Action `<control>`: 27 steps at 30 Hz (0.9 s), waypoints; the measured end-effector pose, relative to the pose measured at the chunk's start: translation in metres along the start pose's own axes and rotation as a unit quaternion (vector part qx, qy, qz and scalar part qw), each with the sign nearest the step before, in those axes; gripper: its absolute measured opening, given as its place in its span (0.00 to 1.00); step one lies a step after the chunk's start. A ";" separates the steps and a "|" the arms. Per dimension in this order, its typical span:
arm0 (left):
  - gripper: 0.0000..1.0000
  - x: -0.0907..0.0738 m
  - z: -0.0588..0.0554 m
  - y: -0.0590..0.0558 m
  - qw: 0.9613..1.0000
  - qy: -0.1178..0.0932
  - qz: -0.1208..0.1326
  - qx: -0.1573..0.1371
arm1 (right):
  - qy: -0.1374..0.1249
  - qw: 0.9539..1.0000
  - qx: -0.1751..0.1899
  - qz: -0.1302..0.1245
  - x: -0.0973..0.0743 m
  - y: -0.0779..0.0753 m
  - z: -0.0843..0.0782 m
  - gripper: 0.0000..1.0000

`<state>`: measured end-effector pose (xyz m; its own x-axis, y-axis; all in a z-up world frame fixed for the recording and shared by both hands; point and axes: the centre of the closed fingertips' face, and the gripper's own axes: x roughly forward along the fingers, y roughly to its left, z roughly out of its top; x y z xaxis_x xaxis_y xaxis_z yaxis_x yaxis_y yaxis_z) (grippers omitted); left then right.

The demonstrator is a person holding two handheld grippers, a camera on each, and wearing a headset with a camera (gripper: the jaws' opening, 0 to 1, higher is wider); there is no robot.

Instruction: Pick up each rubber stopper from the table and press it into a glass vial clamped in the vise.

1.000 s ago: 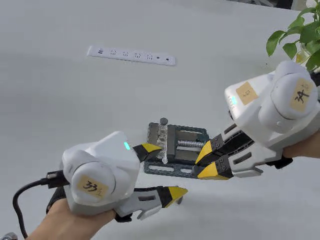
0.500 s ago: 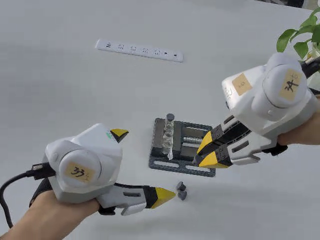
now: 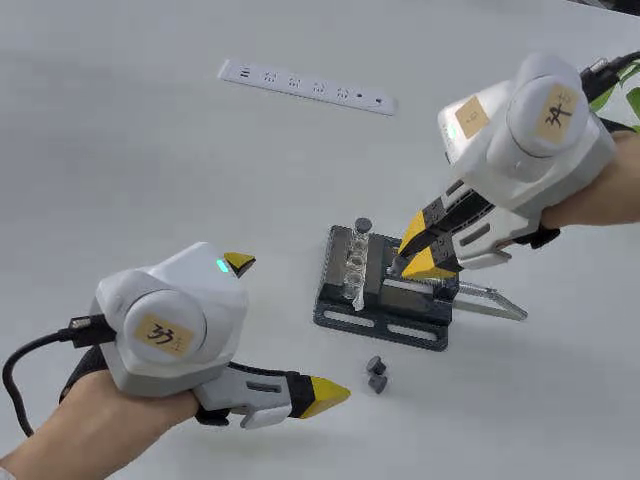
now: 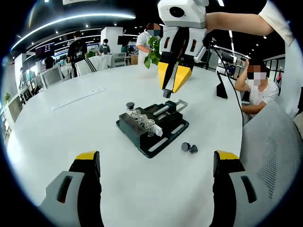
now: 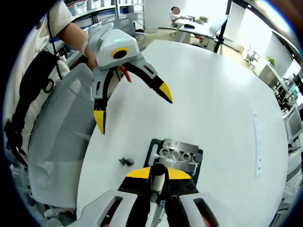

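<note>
Right gripper (image 3: 403,263), jaws closed on what looks like 1 stopper (image 4: 166,94), hangs over the vise (image 3: 370,325). I should centre it above an open vial (image 3: 354,262), then press straight down. Left gripper (image 3: 285,330) gapes wide near 2 loose stoppers (image 3: 376,372).

The vise (image 3: 385,300) is matt black metal with bright bare faces, gripping clear glossy glass vials (image 3: 356,262). Just beside the vise lie dull dark rubber stoppers (image 3: 376,373) on a smooth matt white table (image 3: 150,170).
</note>
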<state>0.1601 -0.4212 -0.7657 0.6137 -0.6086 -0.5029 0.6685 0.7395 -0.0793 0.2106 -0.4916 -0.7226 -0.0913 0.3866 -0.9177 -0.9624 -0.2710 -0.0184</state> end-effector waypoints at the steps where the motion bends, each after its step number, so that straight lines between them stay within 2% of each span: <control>1: 0.99 0.000 0.000 0.001 1.000 0.000 0.002 0.000 | 0.005 1.000 -0.012 -0.003 0.000 -0.005 0.000 0.05; 8: 0.99 0.000 -0.001 0.004 1.000 0.000 0.008 -0.006 | 0.030 0.997 -0.068 0.007 0.001 -0.020 -0.001 0.05; 11: 0.99 0.000 -0.002 0.005 1.000 0.002 0.007 -0.007 | 0.042 0.995 -0.094 0.014 0.004 -0.028 0.000 0.05; 13: 0.95 0.001 -0.002 0.004 1.000 0.003 0.006 -0.009 | 0.044 0.994 -0.100 0.016 0.006 -0.031 0.001 0.05; 15: 0.96 0.001 -0.002 0.006 1.000 0.003 0.008 -0.010 | 0.051 0.992 -0.113 0.020 0.007 -0.033 0.001 0.05; 19: 0.97 0.002 -0.003 0.007 1.000 0.004 0.009 -0.011 | 0.056 0.989 -0.137 0.023 0.012 -0.040 0.002 0.05; 21: 0.98 0.002 -0.004 0.008 1.000 0.005 0.009 -0.013 | 0.059 0.985 -0.161 0.026 0.014 -0.042 0.003 0.05; 27: 0.99 0.004 -0.007 0.010 1.000 0.010 0.010 -0.017 | 0.052 0.983 -0.173 0.038 0.023 -0.040 0.002 0.05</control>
<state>0.1658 -0.4141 -0.7743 0.6171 -0.5885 -0.5223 0.6415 0.7607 -0.0991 0.2468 -0.4699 -0.7423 -0.1165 0.2663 -0.9568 -0.8073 -0.5866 -0.0649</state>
